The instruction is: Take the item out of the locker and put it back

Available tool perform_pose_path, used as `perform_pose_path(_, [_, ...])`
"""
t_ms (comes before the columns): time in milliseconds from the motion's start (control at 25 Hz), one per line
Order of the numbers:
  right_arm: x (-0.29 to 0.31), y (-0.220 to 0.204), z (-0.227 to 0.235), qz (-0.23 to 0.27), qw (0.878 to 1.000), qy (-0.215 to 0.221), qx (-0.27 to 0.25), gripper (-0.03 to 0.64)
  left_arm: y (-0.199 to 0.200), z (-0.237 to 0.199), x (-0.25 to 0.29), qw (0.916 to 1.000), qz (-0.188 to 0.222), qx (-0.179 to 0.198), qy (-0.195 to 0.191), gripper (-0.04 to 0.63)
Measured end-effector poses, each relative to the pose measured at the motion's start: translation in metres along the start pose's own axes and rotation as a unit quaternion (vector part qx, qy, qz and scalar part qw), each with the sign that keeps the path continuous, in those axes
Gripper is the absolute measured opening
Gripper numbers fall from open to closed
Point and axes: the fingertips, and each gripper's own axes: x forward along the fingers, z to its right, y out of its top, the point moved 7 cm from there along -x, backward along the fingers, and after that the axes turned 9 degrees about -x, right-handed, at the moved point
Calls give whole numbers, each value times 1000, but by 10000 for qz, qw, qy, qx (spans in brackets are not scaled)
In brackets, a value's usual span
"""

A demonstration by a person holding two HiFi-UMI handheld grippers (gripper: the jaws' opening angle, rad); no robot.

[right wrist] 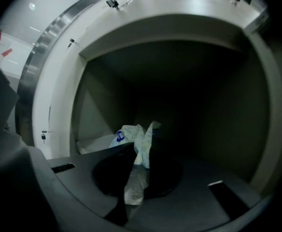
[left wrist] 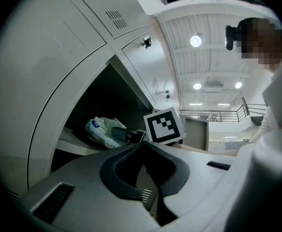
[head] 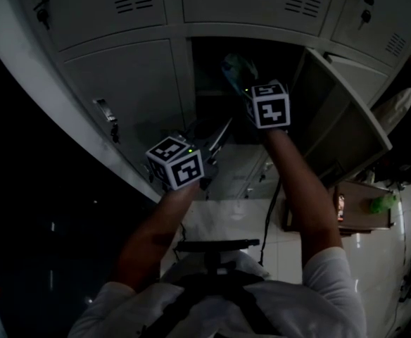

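Lockers [head: 121, 76] of grey steel fill the wall, and one compartment [right wrist: 218, 110] stands open with its door [head: 346, 118] swung out to the right. I'd put this at the taking-out step, right at the grasp. The right gripper [right wrist: 142, 148] is reached into the dark opening with its fingers clamped on the bag [right wrist: 130, 135], a fold pinched between them and trailing down toward the camera. The rest of the bag lies on the shelf [left wrist: 76, 141] near the front of the compartment, so it hasn't left the locker yet. The left gripper [left wrist: 142, 145] hangs outside, lower and to the left, fingers together with nothing in them. What comes next, to my eye, is a straight pull back through the opening, clear of the frame and the door edge, with the pinch held firm since only a thin fold is caught. The bag is small, crumpled soft plastic, whitish with a pale green tint and a blue mark on one side. It looks light and limp, likely to sag and swing once lifted
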Motion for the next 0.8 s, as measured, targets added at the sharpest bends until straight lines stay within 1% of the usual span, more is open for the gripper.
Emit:
perform_pose_path(120, [-20, 4, -3, 186, 9998, -8, -42, 0, 0, 8, -6, 10000, 3, 12, -59, -2])
perform_pose_path(240, [-39, 7, -5, 342, 9994, 16, -82, -5, 0, 14, -12, 9998, 113, -34, -177, -2])
perform_pose_path(400, [-65, 8, -10, 441, 9990, 56, -66, -5, -1, 25, -20, 9994, 208, -87, -253, -2])
perform_pose_path(680, [-106, 5, -26, 594, 9980, 131, -185, -5, -5, 43, -36, 9990, 221, -123, -373, -2])
perform_pose_path(800, [-122, 3, -29, 695, 9972, 98, -254, -5, -9, 49, -43, 9989, 197, -166, -391, -2])
